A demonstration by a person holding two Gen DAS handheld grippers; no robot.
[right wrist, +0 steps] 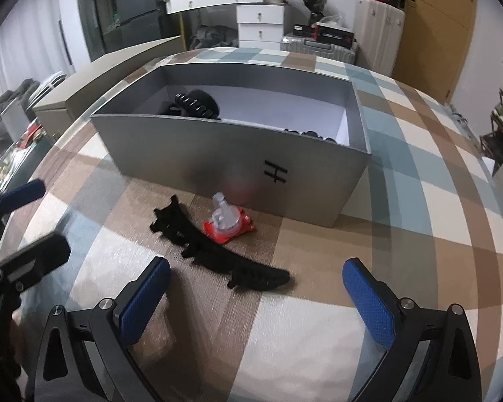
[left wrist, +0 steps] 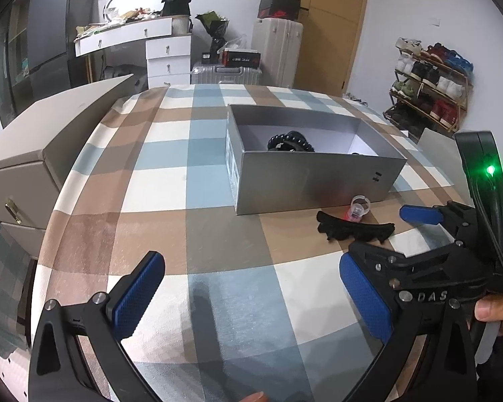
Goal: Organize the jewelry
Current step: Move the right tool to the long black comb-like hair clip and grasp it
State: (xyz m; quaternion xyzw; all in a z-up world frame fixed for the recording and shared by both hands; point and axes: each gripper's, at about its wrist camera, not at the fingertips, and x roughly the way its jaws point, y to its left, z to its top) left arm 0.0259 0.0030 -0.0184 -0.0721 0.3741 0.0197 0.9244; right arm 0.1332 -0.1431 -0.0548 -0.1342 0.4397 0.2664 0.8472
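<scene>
A long black hair clip [right wrist: 214, 251] lies on the checked tablecloth in front of an open silver box [right wrist: 218, 147]. Beside the clip sits a clear plastic ring on a red base [right wrist: 226, 222]. Inside the box are a black claw clip [right wrist: 194, 102] and a small dark piece [right wrist: 308, 133]. My right gripper [right wrist: 256, 298] is open, just short of the long clip's near end. My left gripper [left wrist: 255, 296] is open over bare cloth, left of the hair clip [left wrist: 352, 227] and the ring [left wrist: 358, 209]. The right gripper [left wrist: 377, 231] shows at that view's right edge.
A beige cabinet [left wrist: 33, 154] stands off the table's left side. A grey flat sheet [left wrist: 436, 147] lies right of the silver box [left wrist: 312, 181]. The left gripper [right wrist: 53, 217] enters the right wrist view from the left. Bare cloth lies left of the box.
</scene>
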